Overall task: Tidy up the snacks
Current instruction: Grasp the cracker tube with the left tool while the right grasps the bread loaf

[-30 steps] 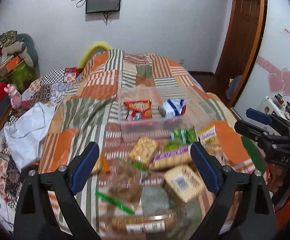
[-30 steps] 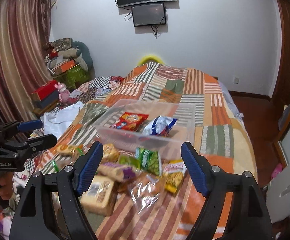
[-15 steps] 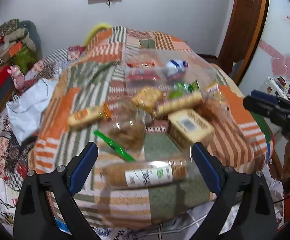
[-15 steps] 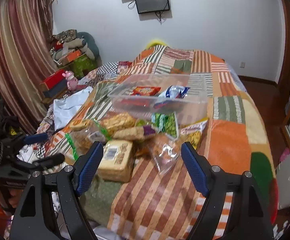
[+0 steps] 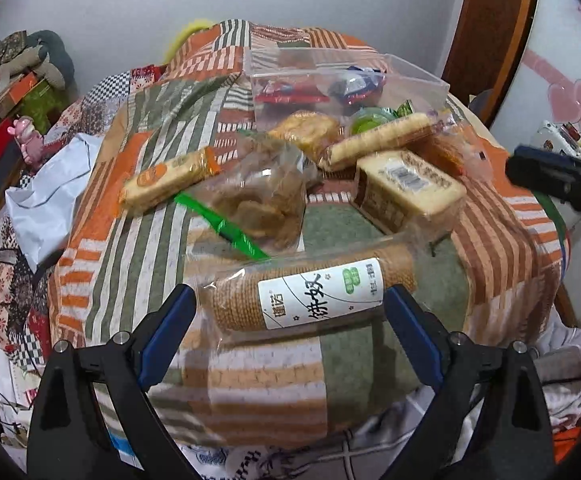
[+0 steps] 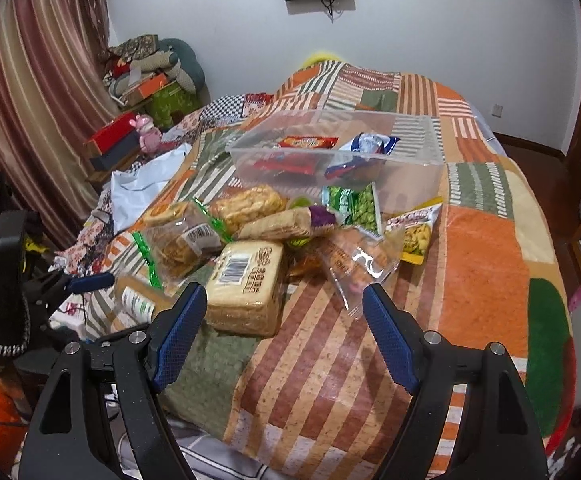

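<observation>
- Two open jaws frame the left wrist view: the left gripper (image 5: 288, 320) stands wide, holding nothing, with a biscuit roll (image 5: 314, 292) in a clear wrapper lying crosswise between its blue pads, which do not yet press on it.
- Behind the roll, on the patchwork quilt (image 5: 250, 384), lie a bag of brown crisps (image 5: 258, 196), a boxed cake (image 5: 406, 188) and an orange cracker pack (image 5: 170, 178); the clear bin (image 5: 346, 80) sits well beyond them, already holding a red pack and a blue-white one.
- To grip the roll well, I judge the pads should close on the firm biscuit stack at its middle, not on the loose wrapper ends, and squeeze gently so nothing cracks.
- From the right wrist view, the right gripper (image 6: 282, 332) is also wide and empty, hanging over bare quilt just in front of the boxed cake, beside a crinkly clear packet (image 6: 354, 264).
- Its nearest pick looks like the cake; lifting it clear of neighbours before heading to the bin would avoid dragging the pile.
</observation>
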